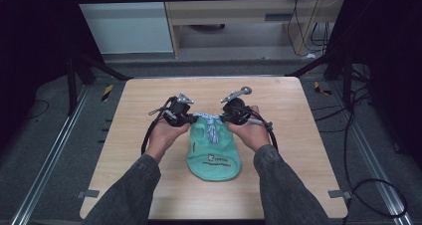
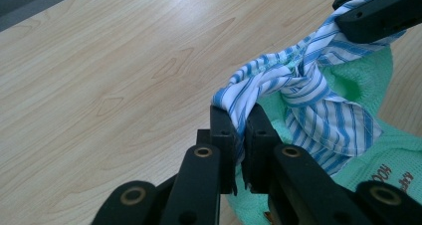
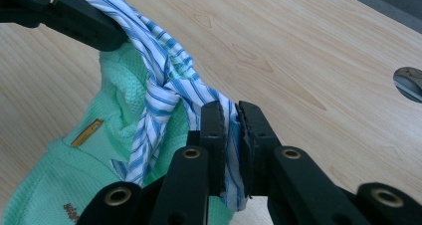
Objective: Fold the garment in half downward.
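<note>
Striped cloth (image 2: 303,93) between both grippers

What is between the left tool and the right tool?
Between the left tool and the right tool spans the blue-striped white collar of the green garment, twisted at its middle. Each tool is shut on one end; both gripper views show this.
</note>
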`<state>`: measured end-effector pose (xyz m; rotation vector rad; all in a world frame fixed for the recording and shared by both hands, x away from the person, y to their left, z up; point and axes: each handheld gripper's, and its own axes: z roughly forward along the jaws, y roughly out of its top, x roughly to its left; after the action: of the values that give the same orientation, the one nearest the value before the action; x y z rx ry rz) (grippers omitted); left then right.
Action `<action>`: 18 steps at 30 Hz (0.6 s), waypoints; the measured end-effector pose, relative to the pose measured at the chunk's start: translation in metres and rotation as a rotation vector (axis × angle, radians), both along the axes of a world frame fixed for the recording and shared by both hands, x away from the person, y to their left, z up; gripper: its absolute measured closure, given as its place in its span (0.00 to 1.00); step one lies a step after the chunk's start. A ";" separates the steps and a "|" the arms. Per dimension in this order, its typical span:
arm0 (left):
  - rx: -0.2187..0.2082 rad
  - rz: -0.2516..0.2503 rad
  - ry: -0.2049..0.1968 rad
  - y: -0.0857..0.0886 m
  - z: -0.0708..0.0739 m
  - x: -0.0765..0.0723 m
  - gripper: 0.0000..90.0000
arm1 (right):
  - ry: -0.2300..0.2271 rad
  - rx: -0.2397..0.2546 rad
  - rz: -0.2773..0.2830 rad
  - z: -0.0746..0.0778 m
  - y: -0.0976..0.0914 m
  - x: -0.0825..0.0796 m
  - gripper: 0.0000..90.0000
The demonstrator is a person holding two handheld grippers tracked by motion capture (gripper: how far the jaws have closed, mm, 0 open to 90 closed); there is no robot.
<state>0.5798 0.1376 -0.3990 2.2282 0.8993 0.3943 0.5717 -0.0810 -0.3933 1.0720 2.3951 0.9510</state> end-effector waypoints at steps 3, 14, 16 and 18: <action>-0.004 0.002 0.000 0.000 0.000 0.000 0.95 | -0.006 -0.001 0.002 0.000 0.000 0.000 0.91; 0.011 0.010 -0.008 -0.001 0.012 0.005 0.95 | -0.014 -0.007 -0.006 0.008 0.002 0.005 0.91; 0.014 0.008 -0.006 -0.001 0.013 0.005 0.95 | -0.015 -0.018 -0.002 0.010 0.003 0.006 0.91; 0.015 0.007 -0.003 -0.001 0.014 0.006 0.95 | -0.015 -0.020 0.000 0.011 0.003 0.006 0.91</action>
<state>0.5856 0.1367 -0.3848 2.2386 0.9059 0.4084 0.5773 -0.0776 -0.3823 1.0542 2.3875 0.9305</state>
